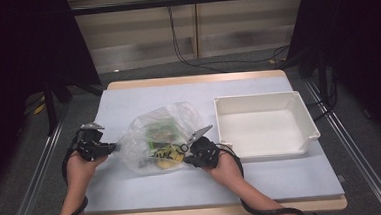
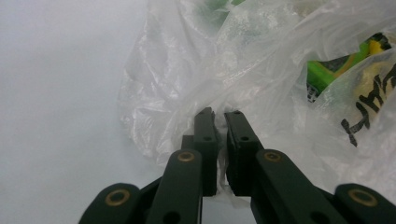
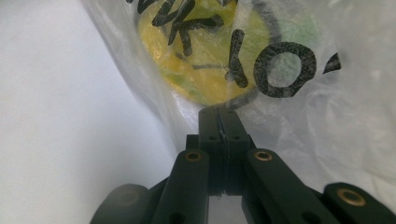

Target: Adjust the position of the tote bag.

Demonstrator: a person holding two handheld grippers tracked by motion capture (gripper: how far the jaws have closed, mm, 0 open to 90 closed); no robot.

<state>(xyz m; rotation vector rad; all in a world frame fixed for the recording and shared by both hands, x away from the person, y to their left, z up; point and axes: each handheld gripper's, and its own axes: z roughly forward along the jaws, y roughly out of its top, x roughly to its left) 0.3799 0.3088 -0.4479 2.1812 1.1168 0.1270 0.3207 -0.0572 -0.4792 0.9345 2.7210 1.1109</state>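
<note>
Tearing is the risk: both tools pinch thin film of the crinkled clear plastic bag (image 1: 161, 137) at table (image 1: 283, 174) centre, left tool (image 1: 112, 148) at nine o'clock, right tool (image 1: 187, 153) at four; diverging pulls could spill contents.

Black handwritten marker on clear plastic bag (image 3: 299, 93): "10" readable at 2 o'clock in right gripper view, other strokes cut off at 12. Left gripper view, same bag at 3 o'clock: black strokes, unreadable.
</note>
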